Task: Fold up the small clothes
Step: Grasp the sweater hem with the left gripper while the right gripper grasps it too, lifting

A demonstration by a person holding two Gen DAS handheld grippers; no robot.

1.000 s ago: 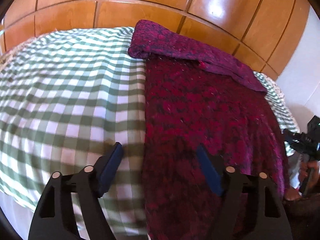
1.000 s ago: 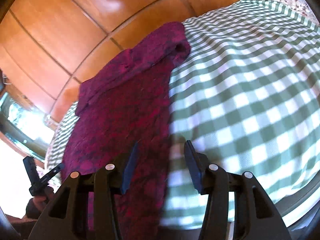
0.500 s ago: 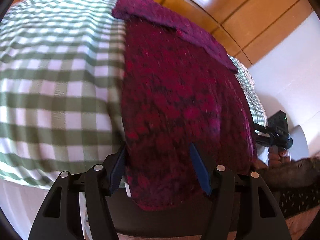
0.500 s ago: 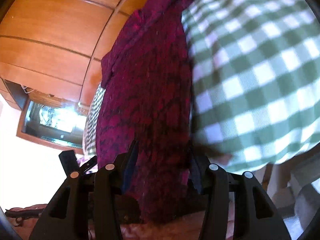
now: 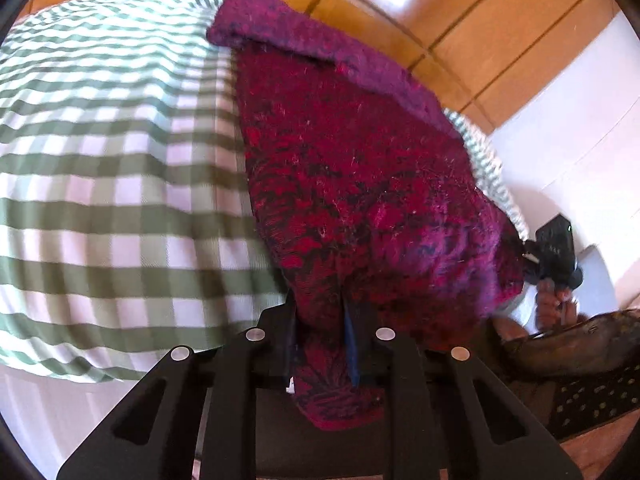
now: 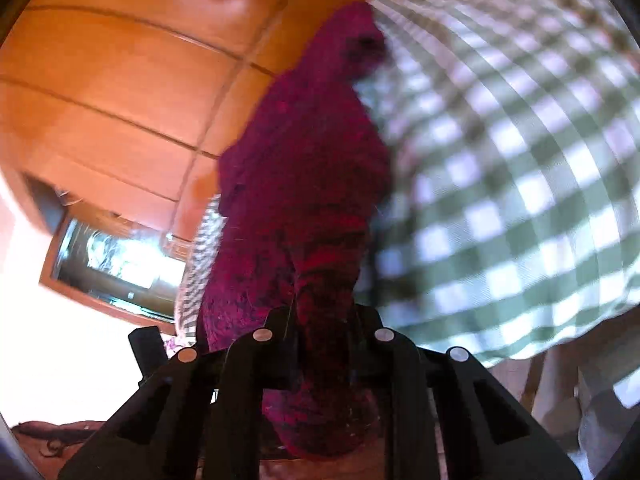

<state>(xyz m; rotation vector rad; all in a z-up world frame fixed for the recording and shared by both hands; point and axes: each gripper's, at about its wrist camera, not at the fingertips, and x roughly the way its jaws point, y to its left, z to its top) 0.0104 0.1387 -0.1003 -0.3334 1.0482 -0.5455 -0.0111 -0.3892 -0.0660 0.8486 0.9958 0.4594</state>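
Note:
A dark red and purple knitted garment [image 5: 360, 168] lies lengthwise on a green-and-white checked bedspread [image 5: 100, 184], its far end folded over near the wooden wall. My left gripper [image 5: 320, 320] is closing, its jaws pinching the near hem, which hangs below the fingers. In the right wrist view the same garment [image 6: 304, 168] runs away from me, blurred. My right gripper [image 6: 324, 320] is closing too, with the near hem bunched between its jaws. The right gripper shows small at the edge of the left wrist view [image 5: 554, 252], held by a hand.
Orange wooden panelling [image 5: 460, 12] backs the bed. The checked bedspread [image 6: 520, 160] drops off at the near edge in both views. A framed window or mirror [image 6: 116, 264] sits low on the wall to the left. A white wall [image 5: 580, 140] stands at right.
Both grippers tipped downward over the near hem and their jaws narrowed from wide apart to pinching the knit. The hem now bunches and hangs between the fingers.

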